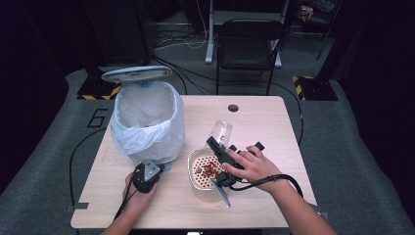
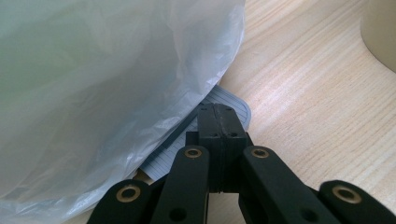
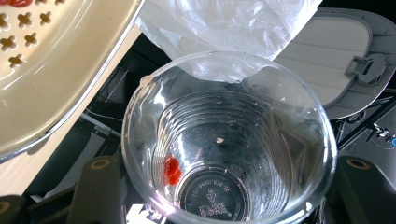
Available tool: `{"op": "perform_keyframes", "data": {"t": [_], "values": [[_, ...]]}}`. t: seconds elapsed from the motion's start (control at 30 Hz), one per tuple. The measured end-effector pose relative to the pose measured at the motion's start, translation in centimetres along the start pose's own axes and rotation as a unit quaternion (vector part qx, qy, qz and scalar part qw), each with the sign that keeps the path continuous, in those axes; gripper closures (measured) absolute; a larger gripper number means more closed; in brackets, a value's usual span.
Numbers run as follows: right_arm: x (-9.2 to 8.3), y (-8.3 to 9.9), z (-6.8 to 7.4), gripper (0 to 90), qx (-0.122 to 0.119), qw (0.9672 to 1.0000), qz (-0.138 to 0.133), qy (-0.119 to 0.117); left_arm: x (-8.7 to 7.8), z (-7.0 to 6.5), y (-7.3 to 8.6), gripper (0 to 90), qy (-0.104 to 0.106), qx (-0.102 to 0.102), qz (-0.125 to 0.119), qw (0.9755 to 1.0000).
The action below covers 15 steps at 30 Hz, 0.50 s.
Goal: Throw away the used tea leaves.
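A white-bagged pedal bin [image 1: 147, 122] stands at the table's left with its lid [image 1: 136, 73] raised. My left gripper [image 1: 155, 170] is at the bin's foot. Its jaws are shut together, and the tips [image 2: 219, 114] rest on the grey ribbed pedal [image 2: 233, 100]. My right gripper [image 1: 218, 147] is shut on a clear plastic cup [image 1: 221, 132], held tilted over a cream strainer bowl [image 1: 192, 159] that holds red bits [image 1: 210, 169]. In the right gripper view the cup [image 3: 229, 140] sits between the jaws [image 3: 229, 186], and one red bit [image 3: 172, 170] clings near its bottom.
A grey handle-like piece [image 1: 222, 193] sticks out from the bowl toward the table's front edge. A round hole [image 1: 233, 107] is at the table's far edge. A black chair [image 1: 247, 46] stands behind the table. Cables trail from both grippers.
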State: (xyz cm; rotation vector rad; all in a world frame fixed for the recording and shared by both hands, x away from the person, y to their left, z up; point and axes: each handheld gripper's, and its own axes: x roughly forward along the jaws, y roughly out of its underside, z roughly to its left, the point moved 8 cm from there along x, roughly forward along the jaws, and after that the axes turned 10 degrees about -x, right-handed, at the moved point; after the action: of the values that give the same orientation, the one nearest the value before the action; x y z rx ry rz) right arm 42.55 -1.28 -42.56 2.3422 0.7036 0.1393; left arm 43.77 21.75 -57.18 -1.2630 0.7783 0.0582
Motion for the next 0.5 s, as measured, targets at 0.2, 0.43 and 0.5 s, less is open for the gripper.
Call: {"op": "perform_keyframes", "data": {"t": [0.2, 0.43, 0.5], "values": [[0.0, 0.02, -0.17, 37.3, 0.006, 1.0, -0.004, 0.0, -0.02, -0.01, 0.02, 90.0, 0.0, 0.001, 0.001, 1.0], [0.01, -0.1, -0.24, 37.2, 0.01, 0.9999, -0.012, -0.003, -0.02, -0.03, 0.01, 90.0, 0.0, 0.0, 0.001, 1.0], [-0.01, -0.09, -0.3, 37.1, 0.016, 0.9997, -0.016, -0.008, 0.04, -0.07, -0.03, 90.0, 0.0, -0.004, -0.003, 1.0]]}}
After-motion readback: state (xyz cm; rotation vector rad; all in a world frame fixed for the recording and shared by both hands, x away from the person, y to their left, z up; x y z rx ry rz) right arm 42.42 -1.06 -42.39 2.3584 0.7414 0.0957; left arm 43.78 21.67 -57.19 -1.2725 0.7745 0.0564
